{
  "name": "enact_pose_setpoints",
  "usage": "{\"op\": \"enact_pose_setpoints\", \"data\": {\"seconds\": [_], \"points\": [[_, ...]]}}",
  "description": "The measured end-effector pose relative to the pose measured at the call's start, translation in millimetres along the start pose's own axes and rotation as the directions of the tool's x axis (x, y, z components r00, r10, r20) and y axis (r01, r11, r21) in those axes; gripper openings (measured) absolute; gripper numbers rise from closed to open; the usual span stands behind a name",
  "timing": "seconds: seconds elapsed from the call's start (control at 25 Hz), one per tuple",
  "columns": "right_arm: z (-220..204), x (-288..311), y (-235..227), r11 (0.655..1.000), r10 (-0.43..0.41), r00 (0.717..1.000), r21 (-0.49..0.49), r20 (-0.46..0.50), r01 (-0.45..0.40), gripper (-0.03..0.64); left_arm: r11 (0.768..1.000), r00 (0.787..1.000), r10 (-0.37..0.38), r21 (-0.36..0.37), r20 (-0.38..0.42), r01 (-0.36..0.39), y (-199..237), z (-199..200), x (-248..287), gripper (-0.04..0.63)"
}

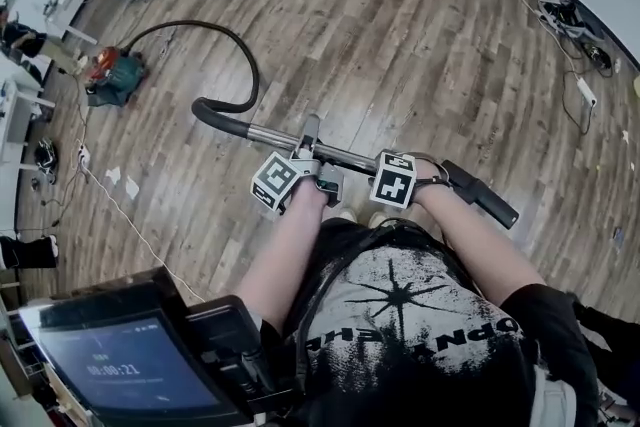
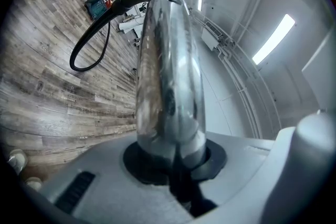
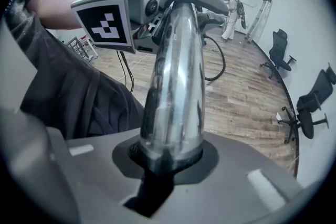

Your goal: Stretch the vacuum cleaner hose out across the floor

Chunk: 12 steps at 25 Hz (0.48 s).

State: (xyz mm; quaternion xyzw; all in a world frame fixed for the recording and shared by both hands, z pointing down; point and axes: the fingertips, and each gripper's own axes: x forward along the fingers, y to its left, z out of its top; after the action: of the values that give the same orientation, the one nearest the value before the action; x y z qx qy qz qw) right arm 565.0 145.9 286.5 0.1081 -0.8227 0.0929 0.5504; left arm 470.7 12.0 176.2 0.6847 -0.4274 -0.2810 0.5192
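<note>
Chrome wand (image 1: pixel 270 135) clamped tight in your left tongs (image 2: pixel 173 165) and right tongs (image 3: pixel 168 160). Black hose (image 1: pixel 235 50) arcs over floor (image 1: pixel 420 45) to vacuum cleaner (image 1: pixel 112 75) near left edge. Loop left, so imo back away steady, wand low, no yanking.

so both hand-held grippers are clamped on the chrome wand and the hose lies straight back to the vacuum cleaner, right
Not straight: the head view shows the hose arcing from the chrome wand to the vacuum cleaner. The left hand-held gripper and right hand-held gripper do clamp it.
</note>
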Motion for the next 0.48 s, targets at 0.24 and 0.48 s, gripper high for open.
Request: {"op": "enact_pose_setpoints", "data": {"seconds": [0.24,0.48], "points": [[21,9,9,1.000,0.019,1.000,-0.013,-0.017,-0.019,0.078,1.000,1.000,0.010,-0.018,0.012,-0.009,11,21,-15,0.046],[49,22,13,1.000,0.025,0.999,-0.001,-0.035,-0.025,0.078,1.000,1.000,0.004,-0.031,0.007,-0.003,24,50,-24,0.046]]}}
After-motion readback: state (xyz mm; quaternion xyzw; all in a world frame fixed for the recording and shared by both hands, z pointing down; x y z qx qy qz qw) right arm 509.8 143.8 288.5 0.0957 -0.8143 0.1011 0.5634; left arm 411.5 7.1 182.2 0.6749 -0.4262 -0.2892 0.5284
